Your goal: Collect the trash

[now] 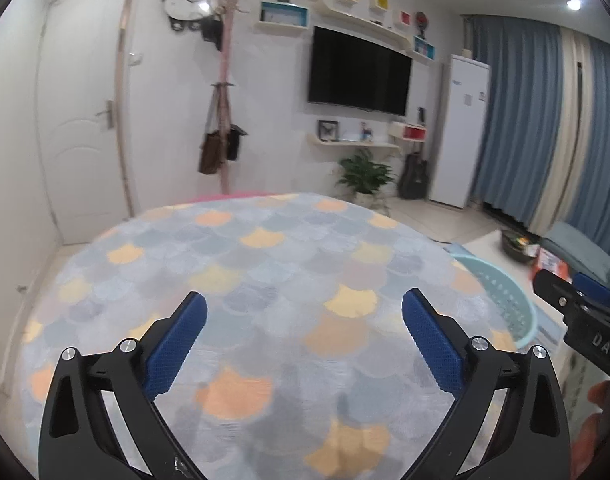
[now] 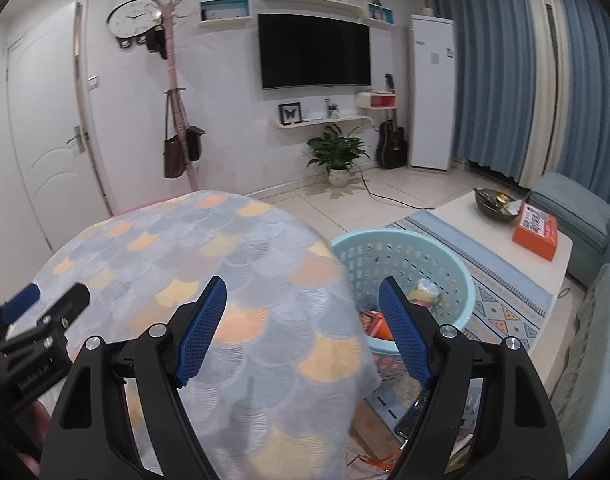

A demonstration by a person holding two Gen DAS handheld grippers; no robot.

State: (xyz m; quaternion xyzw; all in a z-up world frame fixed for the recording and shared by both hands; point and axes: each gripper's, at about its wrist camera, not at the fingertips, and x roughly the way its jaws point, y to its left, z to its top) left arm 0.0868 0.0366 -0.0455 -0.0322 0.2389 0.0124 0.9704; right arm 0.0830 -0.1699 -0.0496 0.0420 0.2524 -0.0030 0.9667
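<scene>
- L claw (image 1: 303, 312): jaws wide apart, empty, over scale-pattern cloth (image 1: 265, 280).
- R claw (image 2: 303, 308): jaws apart, empty.
- Trash wrappers (image 2: 375, 324): in aqua laundry basket (image 2: 457, 272), floor, beside cloth.

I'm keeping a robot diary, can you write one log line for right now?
left gripper: open, empty | right gripper: open, empty | light blue basket: holds wrappers, beside the scale-patterned cloth

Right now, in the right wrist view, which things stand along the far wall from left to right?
Door → clock → coat rack → television → guitar → tall white cabinet → curtains.
</scene>
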